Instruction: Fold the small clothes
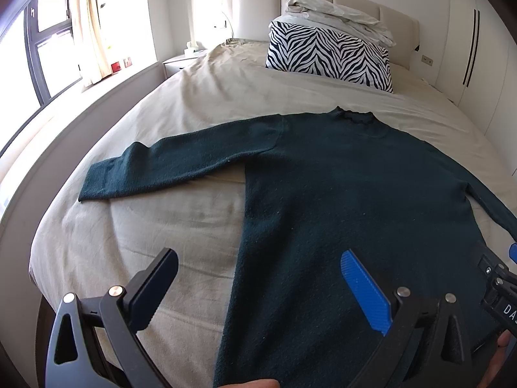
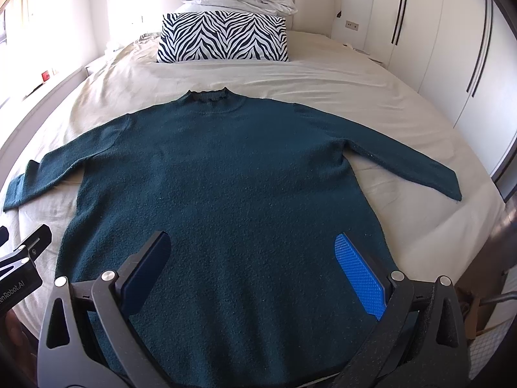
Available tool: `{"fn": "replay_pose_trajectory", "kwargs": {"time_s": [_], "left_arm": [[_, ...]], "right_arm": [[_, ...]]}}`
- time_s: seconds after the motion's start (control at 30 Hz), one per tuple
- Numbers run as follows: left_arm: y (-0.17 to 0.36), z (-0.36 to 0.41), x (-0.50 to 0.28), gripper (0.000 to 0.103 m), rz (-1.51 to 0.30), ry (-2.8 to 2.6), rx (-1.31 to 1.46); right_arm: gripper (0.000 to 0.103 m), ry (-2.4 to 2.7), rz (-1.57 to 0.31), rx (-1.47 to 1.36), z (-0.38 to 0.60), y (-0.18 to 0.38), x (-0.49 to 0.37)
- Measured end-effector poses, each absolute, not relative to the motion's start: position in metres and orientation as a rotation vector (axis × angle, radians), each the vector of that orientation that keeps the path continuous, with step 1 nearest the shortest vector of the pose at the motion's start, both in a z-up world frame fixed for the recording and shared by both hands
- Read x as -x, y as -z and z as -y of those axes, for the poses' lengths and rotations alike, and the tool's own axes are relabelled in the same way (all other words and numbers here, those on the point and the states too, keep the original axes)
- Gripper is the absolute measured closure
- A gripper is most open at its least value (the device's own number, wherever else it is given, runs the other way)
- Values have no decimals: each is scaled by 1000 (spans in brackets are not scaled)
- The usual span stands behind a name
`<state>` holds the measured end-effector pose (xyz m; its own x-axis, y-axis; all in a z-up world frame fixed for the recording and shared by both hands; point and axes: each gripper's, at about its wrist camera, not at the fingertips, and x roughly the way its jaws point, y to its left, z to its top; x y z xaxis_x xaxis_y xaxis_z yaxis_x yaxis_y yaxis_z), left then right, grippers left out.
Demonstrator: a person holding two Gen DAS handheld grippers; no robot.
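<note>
sweater: we see a dark green knit sweater spread flat across the foot half of the bed, collar toward the headboard, both sleeves out to the sides
left gripper: our left gripper has its fingers wide apart over the sweater's left side edge, gripping nothing
right gripper: our right gripper is spread open above the hem, empty
handling: we judge it soft, limp and light, a fuzzy knit that should not slip but will sag and stretch
hold: we would pinch a sleeve cuff or a hem corner, catching only the knit, not the sheet
other: zebra pillow lies well apart at the head end
</note>
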<state>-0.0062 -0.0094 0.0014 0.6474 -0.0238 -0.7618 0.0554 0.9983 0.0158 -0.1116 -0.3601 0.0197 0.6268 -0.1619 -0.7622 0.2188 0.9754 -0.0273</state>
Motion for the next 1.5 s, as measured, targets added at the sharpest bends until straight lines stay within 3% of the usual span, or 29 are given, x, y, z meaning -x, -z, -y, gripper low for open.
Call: {"fn": "replay_pose_trajectory", "kwargs": {"time_s": [1.5], "left_arm": [[8,-2,4,0,-881,34,-15]], "right_arm": [[0,208,-872,-60,350,-12,107]]}}
